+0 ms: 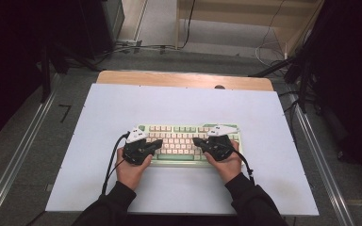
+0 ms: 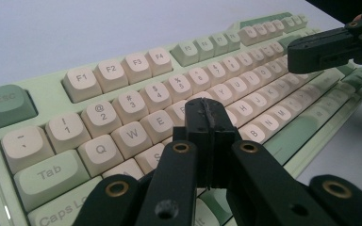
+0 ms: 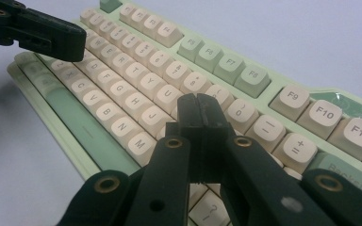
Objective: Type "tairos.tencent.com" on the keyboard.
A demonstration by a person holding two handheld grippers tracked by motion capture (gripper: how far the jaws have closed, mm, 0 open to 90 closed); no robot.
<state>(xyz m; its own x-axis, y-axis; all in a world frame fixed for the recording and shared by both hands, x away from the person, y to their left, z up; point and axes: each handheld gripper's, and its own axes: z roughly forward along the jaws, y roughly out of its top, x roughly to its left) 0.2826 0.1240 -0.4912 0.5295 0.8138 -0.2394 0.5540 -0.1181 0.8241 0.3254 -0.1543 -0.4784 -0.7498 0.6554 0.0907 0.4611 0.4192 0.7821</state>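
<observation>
Two closed, empty grippers, my left gripper (image 2: pixel 206 117) and right gripper (image 3: pixel 199 113), poised over keyboard (image 1: pixel 188 141) keys just beneath; next, I judge, a precise downward press.

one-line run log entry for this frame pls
scene: keyboard on white table | left gripper: shut, empty, over left-side keys | right gripper: shut, empty, over right-side keys | key contact: cannot tell

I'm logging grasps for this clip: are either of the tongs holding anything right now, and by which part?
Nothing is held. The left tongs and right tongs are both shut with nothing between their jaws, poised over the keyboard.
</observation>
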